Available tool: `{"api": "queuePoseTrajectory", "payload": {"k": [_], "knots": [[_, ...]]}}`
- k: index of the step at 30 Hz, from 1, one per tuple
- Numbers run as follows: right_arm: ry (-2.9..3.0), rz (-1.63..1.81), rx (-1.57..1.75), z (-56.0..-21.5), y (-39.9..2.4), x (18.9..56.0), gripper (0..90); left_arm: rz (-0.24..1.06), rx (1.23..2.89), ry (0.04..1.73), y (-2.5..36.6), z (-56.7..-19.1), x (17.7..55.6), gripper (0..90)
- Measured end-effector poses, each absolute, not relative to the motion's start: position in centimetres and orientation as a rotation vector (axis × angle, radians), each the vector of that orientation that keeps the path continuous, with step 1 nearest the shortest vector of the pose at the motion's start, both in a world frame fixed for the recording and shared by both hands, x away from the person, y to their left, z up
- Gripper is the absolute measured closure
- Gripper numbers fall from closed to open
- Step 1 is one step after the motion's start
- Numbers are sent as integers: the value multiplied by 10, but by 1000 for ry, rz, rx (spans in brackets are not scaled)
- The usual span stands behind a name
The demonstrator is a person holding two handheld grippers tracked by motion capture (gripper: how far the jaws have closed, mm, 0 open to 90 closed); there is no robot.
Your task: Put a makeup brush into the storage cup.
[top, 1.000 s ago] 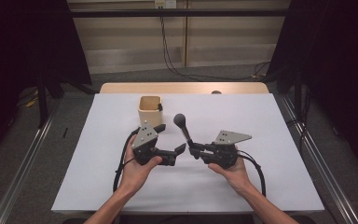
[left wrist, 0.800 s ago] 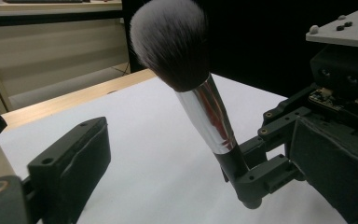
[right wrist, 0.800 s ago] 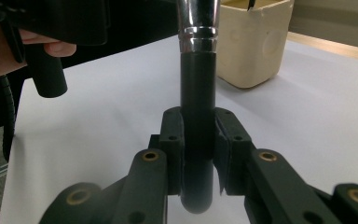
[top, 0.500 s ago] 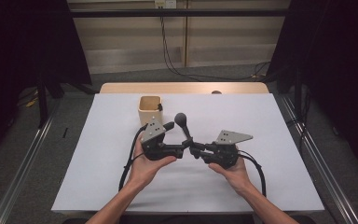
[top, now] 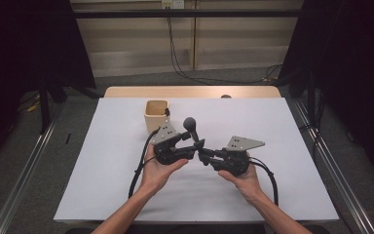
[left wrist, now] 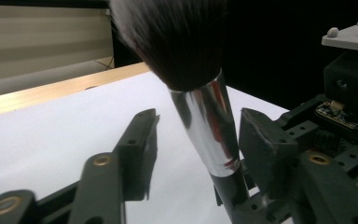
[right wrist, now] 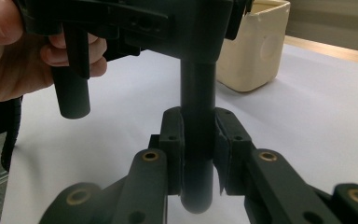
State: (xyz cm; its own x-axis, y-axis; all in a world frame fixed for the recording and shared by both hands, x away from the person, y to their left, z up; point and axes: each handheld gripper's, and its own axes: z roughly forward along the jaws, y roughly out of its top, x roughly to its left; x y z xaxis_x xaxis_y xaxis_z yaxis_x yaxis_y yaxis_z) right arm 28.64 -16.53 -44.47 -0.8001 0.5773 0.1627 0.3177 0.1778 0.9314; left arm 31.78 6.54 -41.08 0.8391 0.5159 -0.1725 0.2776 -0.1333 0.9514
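On the white-covered worktop [top: 102, 185], the person's left forearm came in from the bottom edge, palm cupped under the left gripper [top: 191, 146], which pointed right toward the middle. Its jaws had just been closing and stood partly spread around the silver ferrule of the black-handled makeup brush with dark bristles [left wrist: 200, 107]; one pad lay close beside the ferrule, the other clear of it. The brush stood tilted between the two grippers. The right gripper [top: 205, 155], held from below by the right hand, pointed left, its jaws pinching the brush's black handle. A cream square cup [top: 156, 114] stood behind the left gripper.
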Motion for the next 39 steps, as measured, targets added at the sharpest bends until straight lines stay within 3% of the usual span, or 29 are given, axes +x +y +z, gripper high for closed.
{"api": "queuePoseTrajectory", "payload": {"k": [5, 39], "knots": [[2222, 1673, 882, -446, -166, 288, 755, 211, 1725, 606, 65, -412, 317, 640], [2229, 1700, 884, -447, -164, 287, 715, 165, 1749, 575, 59, -409, 312, 711]]}}
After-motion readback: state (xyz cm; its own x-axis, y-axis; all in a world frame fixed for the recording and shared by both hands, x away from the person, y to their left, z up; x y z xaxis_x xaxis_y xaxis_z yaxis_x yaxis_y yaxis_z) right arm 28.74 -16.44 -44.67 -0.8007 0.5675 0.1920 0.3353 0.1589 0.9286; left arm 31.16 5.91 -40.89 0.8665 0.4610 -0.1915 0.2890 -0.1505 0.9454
